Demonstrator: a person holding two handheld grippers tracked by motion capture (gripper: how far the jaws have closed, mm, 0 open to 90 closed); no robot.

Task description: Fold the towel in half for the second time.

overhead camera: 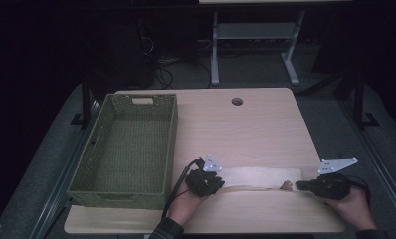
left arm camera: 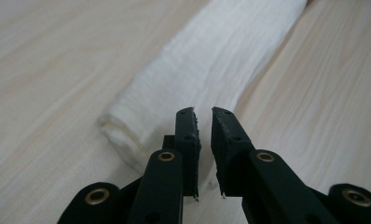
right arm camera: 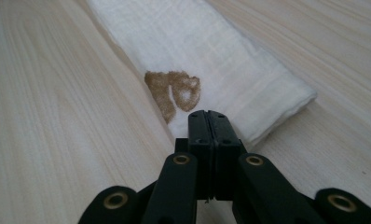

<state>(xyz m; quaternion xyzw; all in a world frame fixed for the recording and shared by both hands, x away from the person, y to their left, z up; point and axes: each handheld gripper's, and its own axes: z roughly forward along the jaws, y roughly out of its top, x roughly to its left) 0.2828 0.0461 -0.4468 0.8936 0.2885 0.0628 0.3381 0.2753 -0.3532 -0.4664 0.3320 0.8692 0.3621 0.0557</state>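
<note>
Two grippers at opposite ends of white folded cloth (overhead camera: pixel 258 178), lying near table (overhead camera: pixel 246 124) front edge, at 3 o'clock from green basket (overhead camera: pixel 131 149). Brown stain (right arm camera: pixel 173 91) plain in right gripper view. Left gripper (left arm camera: pixel 203 116) slightly parted, clasping nothing; right gripper (right arm camera: pixel 208 115) closed, grip on cloth undetermined.

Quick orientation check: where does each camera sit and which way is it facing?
High view: above the near table edge, looking forward and down at table, basket, both hands.
Left gripper view: on the left gripper, looking along its slightly parted jaws at the folded cloth's end.
Right gripper view: on the right gripper, jaws together over the cloth's brown stain.
All share the cloth.
</note>
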